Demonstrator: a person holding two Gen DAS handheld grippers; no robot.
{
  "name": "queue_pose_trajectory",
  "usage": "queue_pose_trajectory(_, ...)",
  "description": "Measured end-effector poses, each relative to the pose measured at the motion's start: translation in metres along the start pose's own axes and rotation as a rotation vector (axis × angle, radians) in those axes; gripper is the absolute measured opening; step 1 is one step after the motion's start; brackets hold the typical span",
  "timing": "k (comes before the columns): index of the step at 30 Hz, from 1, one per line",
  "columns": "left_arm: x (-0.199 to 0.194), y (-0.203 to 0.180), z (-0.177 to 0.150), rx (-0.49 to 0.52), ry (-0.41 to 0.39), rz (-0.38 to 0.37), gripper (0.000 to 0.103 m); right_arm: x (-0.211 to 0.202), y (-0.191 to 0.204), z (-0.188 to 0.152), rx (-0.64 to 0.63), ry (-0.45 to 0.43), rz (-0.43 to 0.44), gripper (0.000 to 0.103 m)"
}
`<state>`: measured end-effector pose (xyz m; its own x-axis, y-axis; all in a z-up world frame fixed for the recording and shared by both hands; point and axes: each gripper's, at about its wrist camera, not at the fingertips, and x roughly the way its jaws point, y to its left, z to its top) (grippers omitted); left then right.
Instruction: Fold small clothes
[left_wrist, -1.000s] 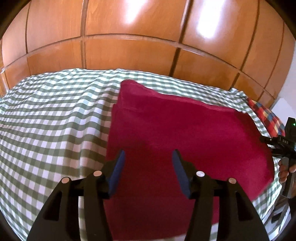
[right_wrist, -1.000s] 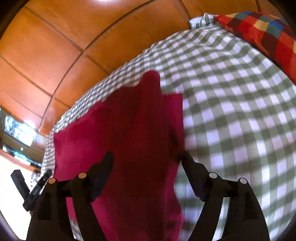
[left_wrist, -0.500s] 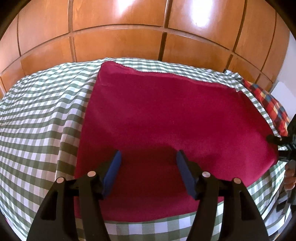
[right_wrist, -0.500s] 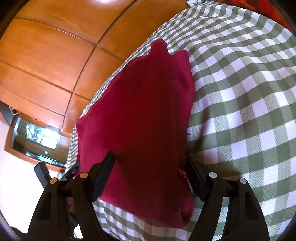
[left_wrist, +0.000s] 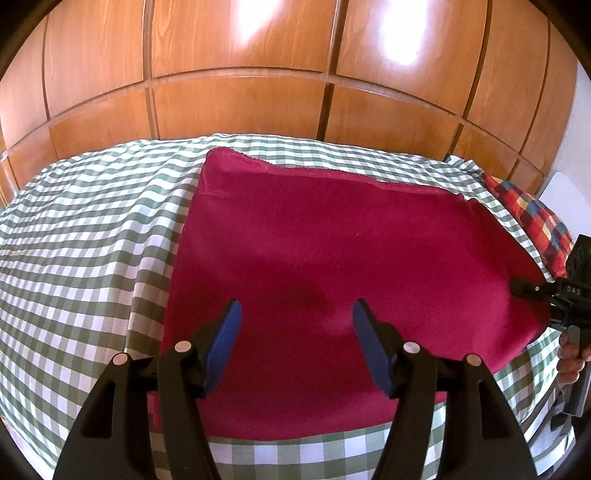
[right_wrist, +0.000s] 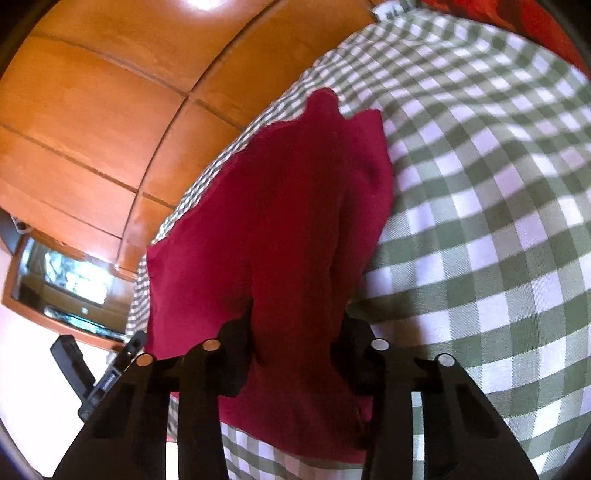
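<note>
Progress looks early: red cloth (left_wrist: 332, 266) lies spread on checked bedspread (left_wrist: 81, 251), no clear fold yet; left gripper (left_wrist: 295, 343) gapes wide above cloth's near part, holding nothing; right gripper (right_wrist: 295, 354) has pinched a bunched ridge at cloth's edge; folding remains.

Right hand-held gripper (right_wrist: 295, 354) now clamped on red cloth (right_wrist: 295, 221) — edge bunched, lifted.

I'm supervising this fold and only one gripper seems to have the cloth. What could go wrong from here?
The right gripper pinches only one edge of the red cloth, so pulling may drag or bunch it rather than fold it. The left gripper hangs open above the cloth, holding nothing down. The checked sheet could wrinkle along.
</note>
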<state>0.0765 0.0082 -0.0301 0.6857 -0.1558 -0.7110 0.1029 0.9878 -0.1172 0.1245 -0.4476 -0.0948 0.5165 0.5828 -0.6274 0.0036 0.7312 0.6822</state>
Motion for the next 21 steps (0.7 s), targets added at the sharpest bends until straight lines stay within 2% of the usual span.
queue_pose_trajectory(6,0.002,0.002,-0.001,-0.01,0.007,-0.006,0.062,-0.006,0.017,0.004,-0.041,-0.021,-0.033,0.034)
queue_pose_trajectory(11,0.004,0.006,-0.003,-0.018,0.014,-0.001,0.062,-0.002,0.012,0.001,-0.016,-0.011,-0.057,0.034)
queue_pose_trajectory(17,0.009,0.009,-0.006,-0.024,0.031,0.006,0.062,0.002,-0.012,-0.004,0.085,-0.011,-0.01,0.043)
queue_pose_trajectory(21,0.011,0.008,-0.007,-0.015,0.033,0.013,0.062,0.001,-0.009,-0.006,0.075,-0.016,-0.018,0.043)
